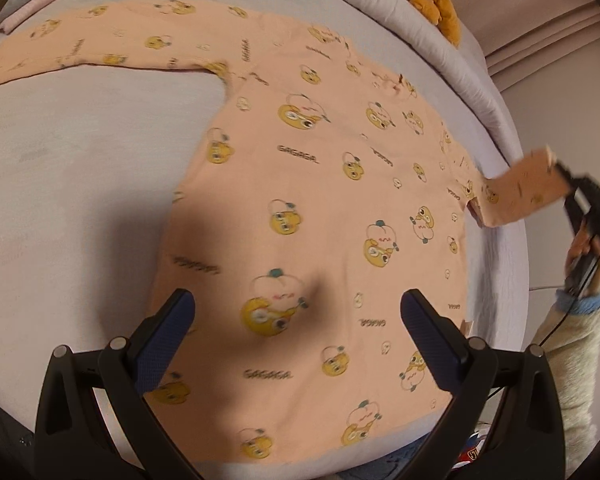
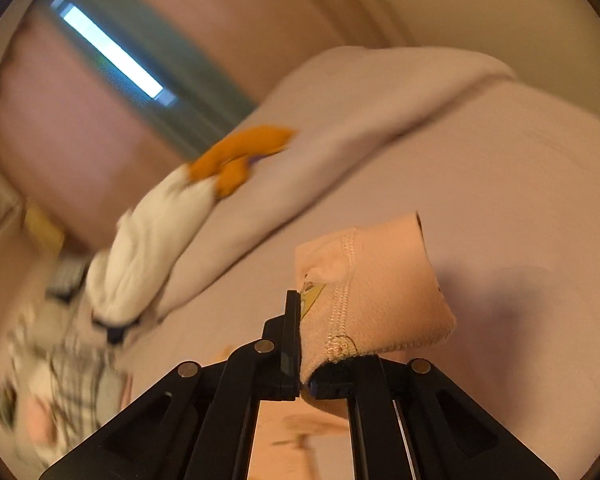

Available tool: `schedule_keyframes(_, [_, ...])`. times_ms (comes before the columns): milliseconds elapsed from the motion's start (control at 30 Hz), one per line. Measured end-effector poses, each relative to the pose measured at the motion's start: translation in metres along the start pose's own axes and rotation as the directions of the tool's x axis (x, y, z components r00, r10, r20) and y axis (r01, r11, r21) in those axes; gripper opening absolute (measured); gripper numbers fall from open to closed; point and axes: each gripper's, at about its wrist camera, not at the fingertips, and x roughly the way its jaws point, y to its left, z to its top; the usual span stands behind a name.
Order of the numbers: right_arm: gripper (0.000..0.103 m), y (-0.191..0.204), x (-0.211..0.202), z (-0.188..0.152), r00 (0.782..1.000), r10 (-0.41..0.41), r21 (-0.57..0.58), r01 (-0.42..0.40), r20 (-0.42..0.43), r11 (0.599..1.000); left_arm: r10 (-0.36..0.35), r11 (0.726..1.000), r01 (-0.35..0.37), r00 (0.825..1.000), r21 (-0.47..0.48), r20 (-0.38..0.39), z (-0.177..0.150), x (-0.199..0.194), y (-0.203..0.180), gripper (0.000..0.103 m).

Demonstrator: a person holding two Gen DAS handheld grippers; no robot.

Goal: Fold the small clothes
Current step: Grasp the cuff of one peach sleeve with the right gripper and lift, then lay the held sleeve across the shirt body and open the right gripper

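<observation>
shirt (image 1: 320, 200) spread flat on bed (image 1: 80, 180) | left tongs (image 1: 298, 312) held released above hem | right tongs (image 2: 300, 344) clenched on sleeve cuff (image 2: 372, 280), seemingly lifted

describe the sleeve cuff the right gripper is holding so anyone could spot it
On the lilac bed lies a peach cartoon-print shirt. Its right sleeve cuff, stitched at the hem, is the only part lifted off the bedding, pinched in the right gripper.
</observation>
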Motion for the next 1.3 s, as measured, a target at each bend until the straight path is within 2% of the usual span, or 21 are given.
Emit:
schedule_keyframes(200, [0.005, 0.106, 0.038, -0.026, 0.999, 0.004, -0.232, -0.015, -0.047, 0.973, -0.015, 0.998, 0.017, 0.999, -0.054, 0.034, -0.005, -0.018, 0.033, 0.103])
schedule_keyframes(300, [0.005, 0.154, 0.067, -0.049, 0.997, -0.018, -0.342, -0.009, -0.074, 0.940, -0.011, 0.996, 0.015, 0.999, -0.086, 0.046, -0.006, -0.023, 0.051, 0.103])
schedule_keyframes(367, [0.005, 0.185, 0.087, -0.073, 0.995, -0.040, -0.432, -0.001, -0.086, 0.902, -0.006, 0.994, 0.011, 0.999, -0.108, 0.048, -0.006, -0.024, 0.061, 0.103])
schedule_keyframes(433, [0.005, 0.221, 0.114, -0.107, 0.991, -0.108, -0.561, 0.048, -0.074, 0.826, -0.005, 0.992, 0.011, 0.999, -0.129, 0.045, -0.006, -0.023, 0.068, 0.103])
schedule_keyframes(500, [0.005, 0.237, 0.135, -0.139, 0.984, -0.159, -0.640, 0.070, -0.082, 0.765, -0.006, 0.989, 0.013, 0.999, -0.146, 0.044, -0.006, -0.023, 0.074, 0.103])
schedule_keyframes(600, [0.005, 0.257, 0.175, -0.195, 0.959, -0.259, -0.753, 0.089, -0.112, 0.652, 0.002, 0.987, 0.006, 0.999, -0.158, 0.050, -0.005, -0.025, 0.082, 0.103])
schedule_keyframes(633, [0.010, 0.261, 0.188, -0.218, 0.948, -0.290, -0.801, 0.073, -0.129, 0.595, 0.007, 0.987, 0.001, 0.999, -0.163, 0.051, -0.005, -0.026, 0.084, 0.103])
schedule_keyframes(700, [0.030, 0.272, 0.206, -0.253, 0.928, -0.340, -0.872, 0.039, -0.149, 0.488, 0.012, 0.985, -0.003, 0.999, -0.171, 0.053, -0.004, -0.027, 0.089, 0.103])
schedule_keyframes(733, [0.051, 0.276, 0.212, -0.270, 0.920, -0.363, -0.902, 0.025, -0.148, 0.432, 0.016, 0.984, -0.006, 0.998, -0.177, 0.054, -0.004, -0.028, 0.092, 0.103])
schedule_keyframes(767, [0.060, 0.278, 0.212, -0.286, 0.924, -0.355, -0.926, 0.005, -0.140, 0.377, 0.016, 0.983, -0.005, 0.998, -0.184, 0.056, -0.004, -0.028, 0.094, 0.103])
schedule_keyframes(833, [0.060, 0.277, 0.201, -0.299, 0.937, -0.316, -0.942, -0.036, -0.148, 0.335, 0.014, 0.982, -0.002, 0.998, -0.191, 0.063, -0.003, -0.031, 0.098, 0.103])
schedule_keyframes(867, [0.060, 0.275, 0.189, -0.299, 0.942, -0.275, -0.933, -0.090, -0.193, 0.347, 0.017, 0.981, -0.004, 0.998, -0.194, 0.064, -0.002, -0.031, 0.099, 0.103])
schedule_keyframes(933, [0.060, 0.272, 0.168, -0.291, 0.936, -0.192, -0.891, -0.199, -0.296, 0.408, 0.015, 0.979, 0.000, 0.997, -0.205, 0.073, 0.000, -0.033, 0.104, 0.103])
schedule_keyframes(1000, [0.063, 0.264, 0.151, -0.279, 0.919, -0.124, -0.839, -0.279, -0.374, 0.466, 0.017, 0.975, 0.004, 0.995, -0.222, 0.094, 0.003, -0.038, 0.111, 0.103])
schedule_keyframes(1067, [0.065, 0.247, 0.132, -0.261, 0.888, -0.037, -0.761, -0.371, -0.458, 0.533, 0.019, 0.972, 0.010, 0.993, -0.236, 0.117, 0.005, -0.042, 0.117, 0.103])
schedule_keyframes(1100, [0.065, 0.238, 0.127, -0.252, 0.881, -0.009, -0.732, -0.387, -0.473, 0.561, 0.018, 0.969, 0.015, 0.991, -0.246, 0.131, 0.007, -0.045, 0.121, 0.103])
schedule_keyframes(1133, [0.065, 0.229, 0.120, -0.245, 0.884, 0.006, -0.710, -0.379, -0.467, 0.594, 0.015, 0.965, 0.024, 0.989, -0.259, 0.148, 0.009, -0.049, 0.127, 0.103])
schedule_keyframes(1200, [0.064, 0.200, 0.123, -0.215, 0.912, -0.024, -0.682, -0.289, -0.410, 0.672, 0.012, 0.955, 0.045, 0.982, -0.293, 0.188, 0.014, -0.057, 0.139, 0.102])
schedule_keyframes(1267, [0.064, 0.163, 0.134, -0.183, 0.935, -0.119, -0.632, -0.129, -0.335, 0.764, 0.010, 0.941, 0.067, 0.974, -0.331, 0.225, 0.018, -0.065, 0.153, 0.102])
schedule_keyframes(1300, [0.064, 0.146, 0.141, -0.169, 0.935, -0.165, -0.602, -0.061, -0.313, 0.796, 0.009, 0.934, 0.079, 0.970, -0.350, 0.243, 0.020, -0.069, 0.160, 0.102])
